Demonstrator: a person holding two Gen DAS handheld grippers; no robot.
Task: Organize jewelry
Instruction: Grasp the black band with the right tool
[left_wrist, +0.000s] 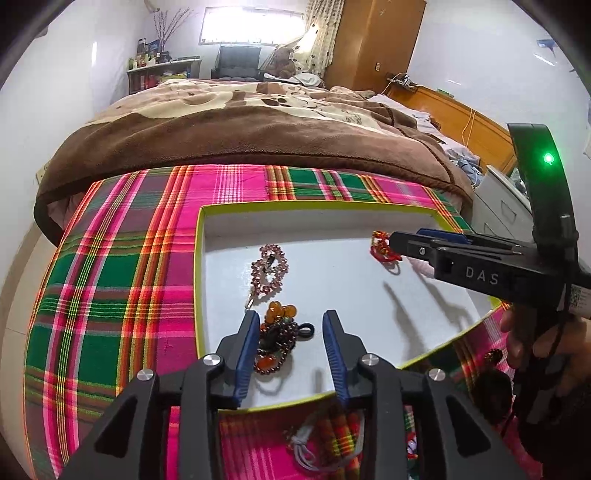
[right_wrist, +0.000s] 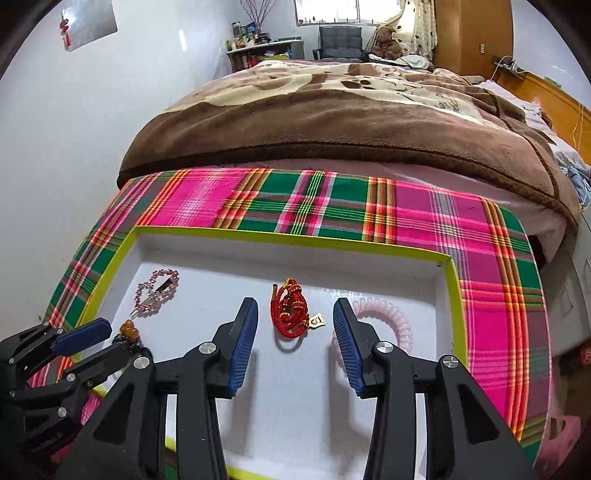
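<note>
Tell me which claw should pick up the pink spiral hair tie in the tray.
Right. The right claw hangs open over the tray, its right finger beside the pink spiral hair tie. The left claw straddles the dark bead bracelet at the tray's opposite side.

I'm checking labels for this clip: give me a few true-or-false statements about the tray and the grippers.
1. The red cord lies in the tray. True.
2. The right gripper clamps the red cord. False: its jaws stand open, apart from it.
3. The pink coil lies on the plaid cloth. False: it lies in the tray.
4. The left gripper is open around dark beads. True.
</note>
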